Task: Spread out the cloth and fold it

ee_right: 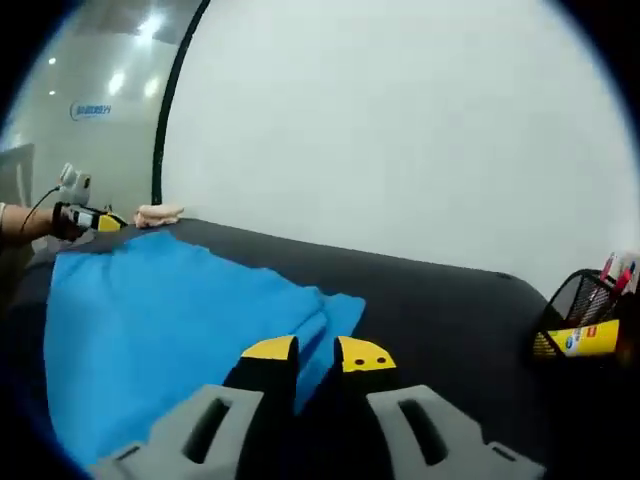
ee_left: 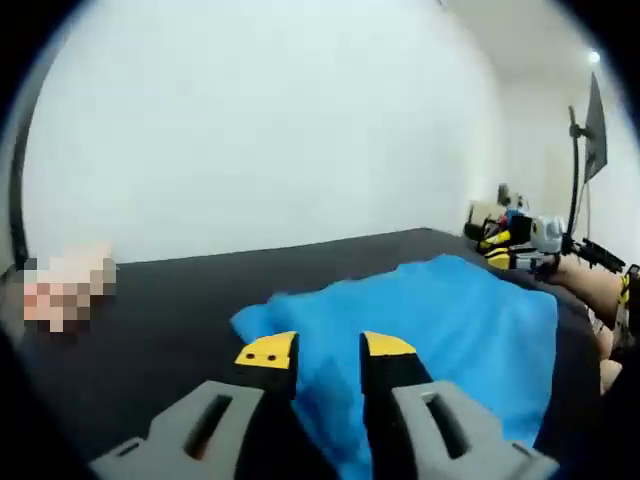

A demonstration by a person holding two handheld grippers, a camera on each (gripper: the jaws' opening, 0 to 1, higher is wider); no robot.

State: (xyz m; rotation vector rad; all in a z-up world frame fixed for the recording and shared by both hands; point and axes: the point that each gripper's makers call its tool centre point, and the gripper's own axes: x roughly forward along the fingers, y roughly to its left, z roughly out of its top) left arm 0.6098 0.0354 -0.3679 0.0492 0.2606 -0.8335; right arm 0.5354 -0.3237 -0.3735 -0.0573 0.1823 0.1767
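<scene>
Left gripper (ee_left: 328,352): jaws are standing apart with a moderate gap, yellow tips hovering over the near edge of the blue cloth (ee_left: 430,320). Cloth is showing through the gap; can't tell whether the tips are touching the fabric, and nothing is pinched between them.

Right gripper (ee_right: 316,352): jaws are sitting narrow, only a slim gap between the yellow tips. They're positioned at the near corner of the blue cloth (ee_right: 150,320), where a fold edge is running up toward a wrinkled point. Can't tell if any fabric is caught in that slim gap.

Cloth is lying mostly flat on the black table (ee_left: 180,300), spread out with some creases, one corner bunching up slightly. In the left gripper view it's extending right toward the other gripper, which is coming in at the far right edge with a person's forearm (ee_left: 590,285) behind it. In the right gripper view the cloth is stretching left toward the other gripper at the far left, held over the cloth's far corner.

Further out: a black mesh pen holder (ee_right: 585,320) is standing on the table at the right, well apart from the cloth, with pens and a yellow item inside. White wall (ee_right: 400,130) is running behind the table.
</scene>
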